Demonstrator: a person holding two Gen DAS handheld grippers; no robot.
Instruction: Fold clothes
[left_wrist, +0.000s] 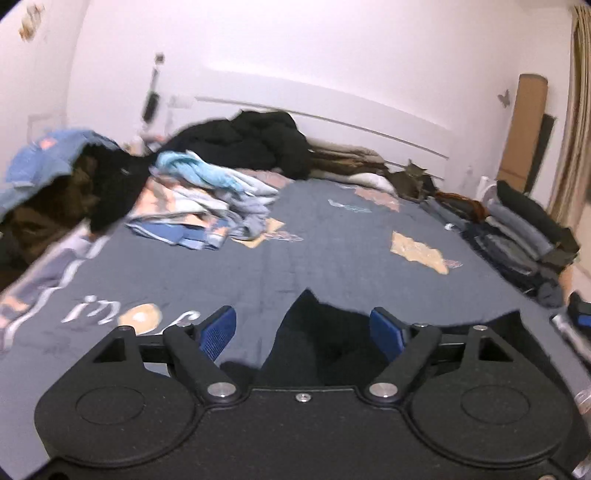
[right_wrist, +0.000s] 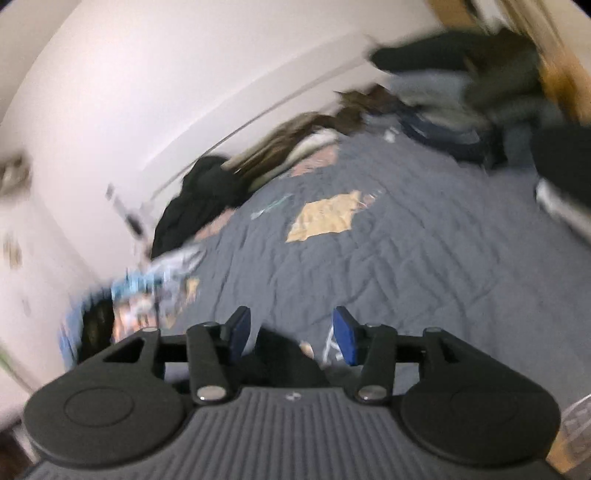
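Meanwhile, hovered over bed: left gripper and right gripper, both spread wide, empty. Black garment at near edge beneath both. On bedspread, only "in" legible.

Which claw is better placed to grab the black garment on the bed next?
Probably the left claw: it is open with the black garment lying between its fingers. The right claw is also open over dark cloth, but its view is blurred.
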